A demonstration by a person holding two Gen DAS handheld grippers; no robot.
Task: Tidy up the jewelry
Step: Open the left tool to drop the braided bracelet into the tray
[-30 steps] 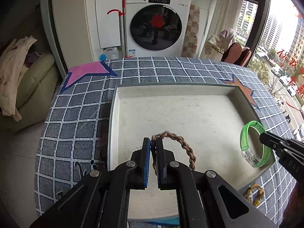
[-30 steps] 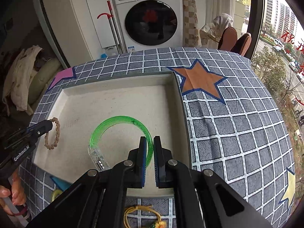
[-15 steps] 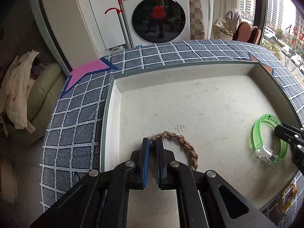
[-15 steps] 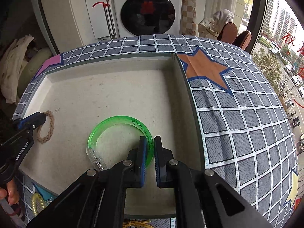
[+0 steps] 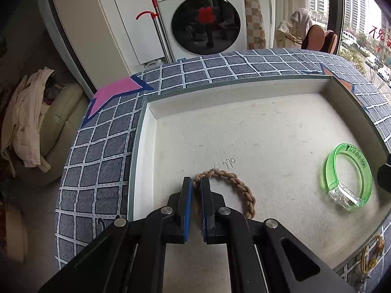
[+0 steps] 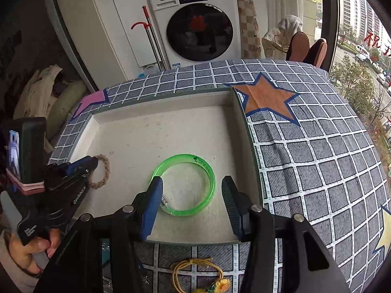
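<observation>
— Jaws, left side first. What did you log?

— My left gripper [image 5: 196, 185] was pinched tight on the braided rope bracelet [image 5: 234, 183], at the loop's left end. The rest of the loop lay on the tray's floor, in the near left part of the shallow white tray [image 5: 146, 131]. The right wrist view showed the same grip from the side, with the person's hand [image 6: 31, 251] around the handle.

— And your right?

— My right gripper [image 6: 190, 195] had just been opening; its jaws stood spread. The green bangle [image 6: 185, 185] lay flat on the tray floor between them. The left pad overlapped the bangle's clear clasp end in the picture; I could not tell whether it touched. The right pad stood clear of the ring.

— Position of the bangle in the tray?

— Near the front wall, toward the right side, well apart from the rope bracelet.

— Anything outside the tray?

— Yellow cord piece [image 6: 193, 273] with small flowers, on the checked cloth [image 6: 317, 161] just in front of the tray. Washing machine [image 5: 205, 17] behind the table.
</observation>
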